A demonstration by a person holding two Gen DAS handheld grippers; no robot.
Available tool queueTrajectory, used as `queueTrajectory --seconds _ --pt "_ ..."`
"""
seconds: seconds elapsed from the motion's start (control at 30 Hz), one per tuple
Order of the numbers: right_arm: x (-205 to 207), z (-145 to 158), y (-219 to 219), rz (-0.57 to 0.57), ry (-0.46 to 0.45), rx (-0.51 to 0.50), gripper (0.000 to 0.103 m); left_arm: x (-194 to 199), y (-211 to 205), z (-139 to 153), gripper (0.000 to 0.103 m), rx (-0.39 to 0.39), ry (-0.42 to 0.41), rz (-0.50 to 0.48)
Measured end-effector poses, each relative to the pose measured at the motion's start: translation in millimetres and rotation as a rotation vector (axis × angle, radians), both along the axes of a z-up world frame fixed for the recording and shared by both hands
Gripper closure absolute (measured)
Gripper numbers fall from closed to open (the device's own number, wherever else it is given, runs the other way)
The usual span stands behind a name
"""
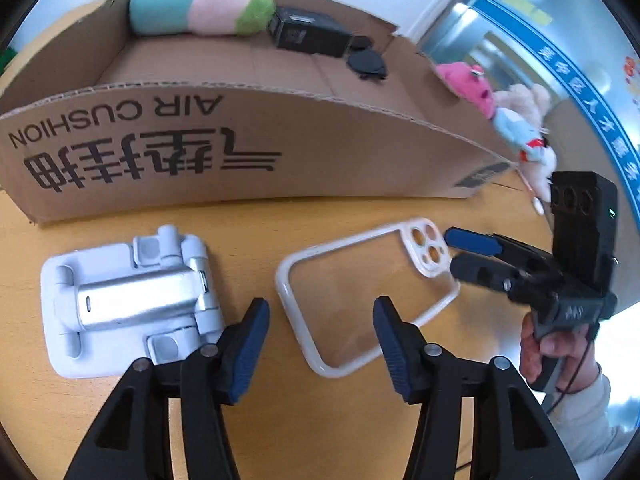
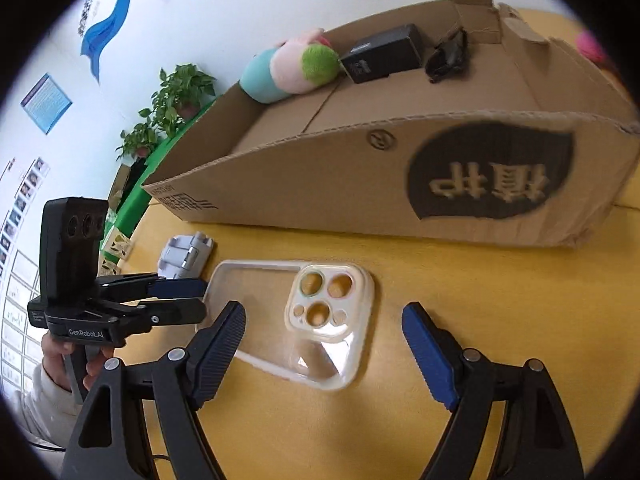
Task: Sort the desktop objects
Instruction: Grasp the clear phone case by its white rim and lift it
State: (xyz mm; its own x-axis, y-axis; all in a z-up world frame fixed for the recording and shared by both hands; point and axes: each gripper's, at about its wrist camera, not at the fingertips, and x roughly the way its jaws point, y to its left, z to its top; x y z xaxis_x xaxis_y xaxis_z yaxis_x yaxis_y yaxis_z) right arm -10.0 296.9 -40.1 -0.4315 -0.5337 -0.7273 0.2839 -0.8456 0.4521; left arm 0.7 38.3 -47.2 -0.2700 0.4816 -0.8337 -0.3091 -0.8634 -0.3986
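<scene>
A clear phone case (image 1: 366, 292) with a white rim lies flat on the yellow table; it also shows in the right wrist view (image 2: 304, 316). A silver-white folding phone stand (image 1: 132, 296) lies to its left, and shows small in the right wrist view (image 2: 186, 256). My left gripper (image 1: 320, 320) is open, its fingers either side of the case's near-left end, holding nothing. My right gripper (image 2: 324, 328) is open above the case's camera end, empty. In the left wrist view the right gripper (image 1: 460, 252) hovers beside the case's camera corner. In the right wrist view the left gripper (image 2: 200, 300) sits at the case's far end.
An open cardboard box (image 1: 256, 148) stands behind the objects; inside are a pastel plush (image 1: 200, 4), a black box (image 1: 308, 34) and a black item (image 1: 366, 62). More plush toys (image 1: 512, 120) lie right of the box. Potted plants (image 2: 176, 100) stand further back.
</scene>
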Motion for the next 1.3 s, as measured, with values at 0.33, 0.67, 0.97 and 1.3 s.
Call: queueTrajectory --seconds 0.33,0.67,0.97,1.3 --pt "2 -3 -1 0.001 -0.003 -0.09 0.019 -20 0 -3 0.044 0.075 -0.042 0.062" --pt "55 47 12 -0.007 0.201 -0.203 0.019 12 -9 47 0.044 0.2 0.137 0.005" --pt "76 25 11 -0.078 0.148 0.047 0.02 20 -8 14 0.044 0.177 0.035 0.016" --pt "52 3 -8 -0.098 0.132 0.338 0.082 -2 10 -7 0.079 0.032 0.021 0.033"
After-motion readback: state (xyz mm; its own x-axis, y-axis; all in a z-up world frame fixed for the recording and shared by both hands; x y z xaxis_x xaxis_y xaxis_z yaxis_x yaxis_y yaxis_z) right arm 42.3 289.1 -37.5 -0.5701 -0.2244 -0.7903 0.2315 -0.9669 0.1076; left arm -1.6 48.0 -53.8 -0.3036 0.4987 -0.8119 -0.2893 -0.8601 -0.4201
